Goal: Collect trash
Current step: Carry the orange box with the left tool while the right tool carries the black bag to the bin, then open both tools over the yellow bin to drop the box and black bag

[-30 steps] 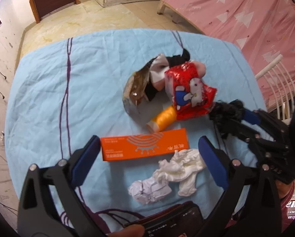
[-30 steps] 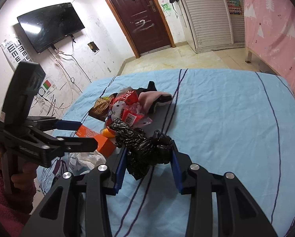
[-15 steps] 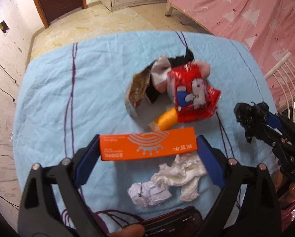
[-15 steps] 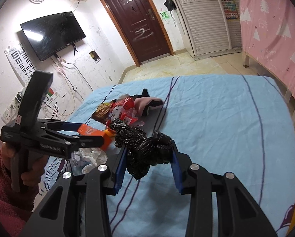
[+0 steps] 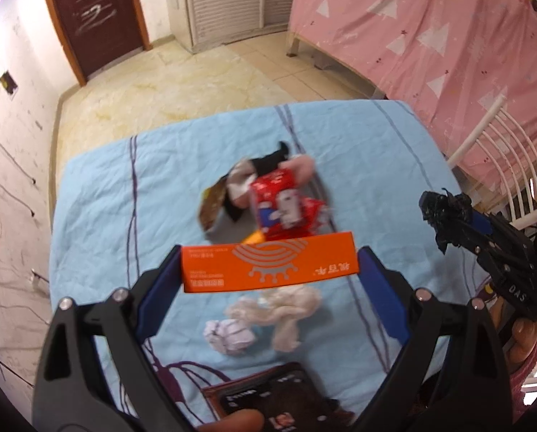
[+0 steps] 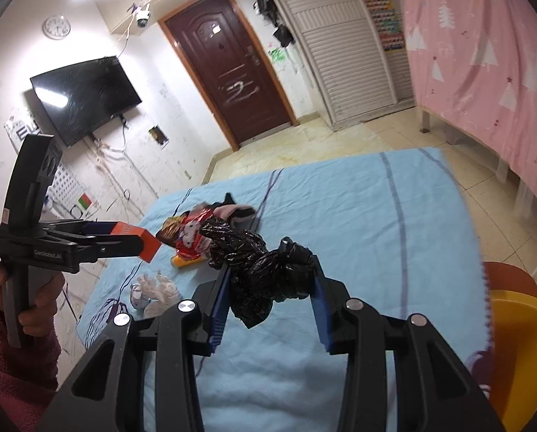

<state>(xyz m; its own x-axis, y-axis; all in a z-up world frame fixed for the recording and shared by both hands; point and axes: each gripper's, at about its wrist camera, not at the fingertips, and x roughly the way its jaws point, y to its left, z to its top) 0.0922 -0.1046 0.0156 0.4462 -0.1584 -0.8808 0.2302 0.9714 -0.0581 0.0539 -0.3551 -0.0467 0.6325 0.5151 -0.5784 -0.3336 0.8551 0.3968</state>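
My left gripper (image 5: 268, 264) is shut on a long orange box (image 5: 268, 267) and holds it above the blue table (image 5: 124, 187); the box also shows in the right wrist view (image 6: 139, 239). My right gripper (image 6: 270, 288) is shut on a crumpled black plastic bag (image 6: 257, 270), held above the table's right side; the bag also shows in the left wrist view (image 5: 448, 214). On the cloth lie a red snack wrapper (image 5: 286, 208), a brown wrapper (image 5: 212, 203), crumpled white tissues (image 5: 268, 316) and a yellow-orange item (image 6: 185, 261).
A pink and black cloth (image 5: 286, 160) lies behind the wrappers. A dark wallet-like item (image 5: 279, 396) sits at the table's near edge. A white chair (image 5: 502, 151) stands to the right. A yellow and orange bin (image 6: 516, 338) stands beside the table.
My left gripper closed on the orange box and lifted it off the cloth. My right gripper rose and moved right with the black bag.
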